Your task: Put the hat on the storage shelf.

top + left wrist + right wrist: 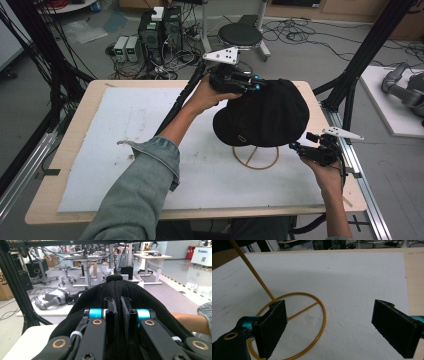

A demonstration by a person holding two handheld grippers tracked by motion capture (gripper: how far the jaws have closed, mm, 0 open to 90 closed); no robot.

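Cap (pixel 265 117) over the wire stand (pixel 255 157), pinched by left gripper (pixel 239 80); right gripper (pixel 311 145) apart, empty. Next: likely seating it squarely.

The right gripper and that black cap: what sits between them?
Just bare white mat in the high view; the right gripper stands open beside the stand's yellow ring under the black cap.

The person's left forearm, in a rolled-up blue denim sleeve (pixel 150 170), reaches forward and to the right across the table, wrist bent, hand wrapped around the black left gripper (pixel 256 86) with its grey three-cornered plate on top. Its 2 black jaws stand almost together, pinching black fabric between the pads. The bare right forearm comes up from the bottom edge, hand holding the black right gripper (pixel 303 142) low, its 2 jaws wide apart with nothing between them.
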